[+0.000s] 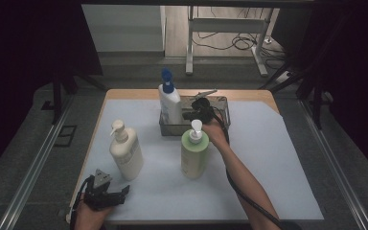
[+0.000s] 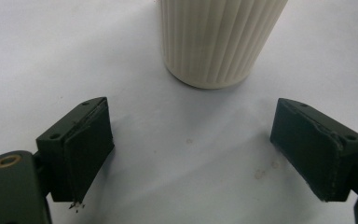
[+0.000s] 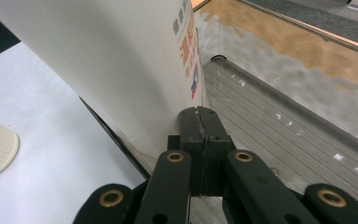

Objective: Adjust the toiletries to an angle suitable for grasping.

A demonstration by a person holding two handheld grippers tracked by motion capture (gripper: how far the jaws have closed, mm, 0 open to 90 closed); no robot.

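A white bottle with a blue pump (image 1: 169,101) stands in the left end of a metal tray (image 1: 223,106) at the back of the table. My right gripper (image 1: 191,115) is inside that tray, just right of the bottle. In the right gripper view its jaws (image 3: 200,122) are shut with nothing between them, close beside the white bottle (image 3: 121,70) with red and blue print. My left gripper (image 1: 117,195) rests near the front left edge. In the left gripper view its jaws (image 2: 205,149) stand wide open, empty, a short way in front of the ribbed cream bottle (image 2: 216,42).
A cream pump bottle (image 1: 124,151) stands left of centre on the white mat (image 1: 268,158). A green pump bottle (image 1: 194,153) stands in the middle, just in front of my right hand. The tray's ribbed floor (image 3: 284,116) lies bare to the right of the white bottle.
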